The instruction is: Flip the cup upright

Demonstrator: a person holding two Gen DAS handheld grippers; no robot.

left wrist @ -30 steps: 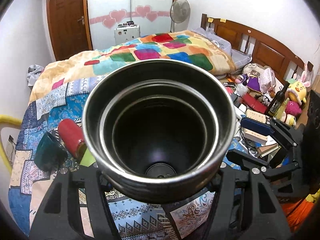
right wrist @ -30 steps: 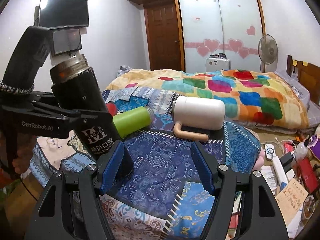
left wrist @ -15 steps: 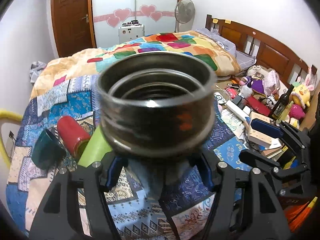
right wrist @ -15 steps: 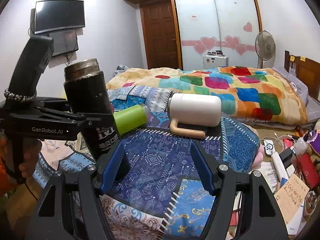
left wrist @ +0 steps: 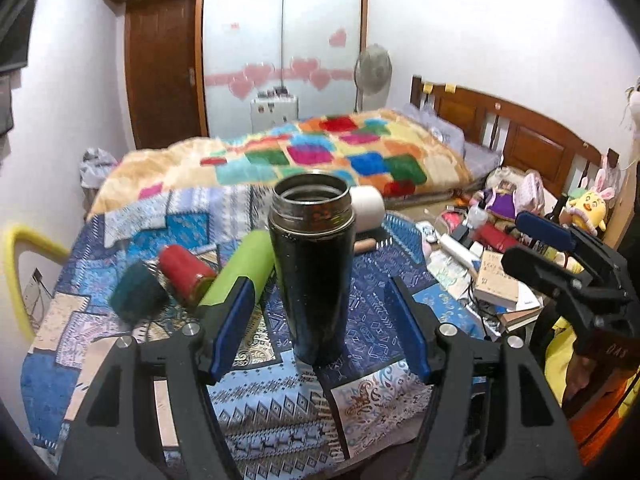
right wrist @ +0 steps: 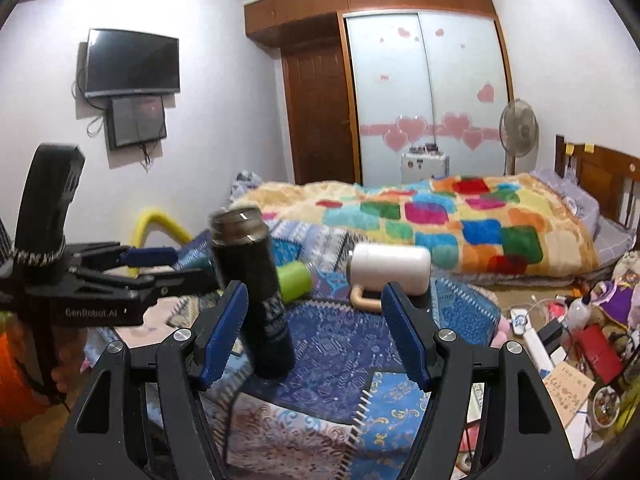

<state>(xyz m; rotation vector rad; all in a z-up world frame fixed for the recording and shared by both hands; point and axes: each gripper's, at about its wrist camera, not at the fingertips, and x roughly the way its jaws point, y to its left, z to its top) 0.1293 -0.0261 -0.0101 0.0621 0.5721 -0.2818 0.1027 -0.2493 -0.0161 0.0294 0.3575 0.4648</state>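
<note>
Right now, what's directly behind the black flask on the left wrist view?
Behind the black flask lies a white cup on its side, mostly hidden; its handle pokes out lower right. The green bottle leans at the flask's left.

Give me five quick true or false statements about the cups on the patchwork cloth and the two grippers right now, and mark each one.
1. The black flask stands upright with its open mouth up. True.
2. The left gripper is clamped on the black flask. False: its blue pads are spread wide, clear of the flask on both sides.
3. The lime green cup is standing upright. False: it lies on its side beside the red cup.
4. The white mug lies on its side behind the flask. True.
5. The right gripper holds the white mug. False: it is open and holds nothing.
</note>
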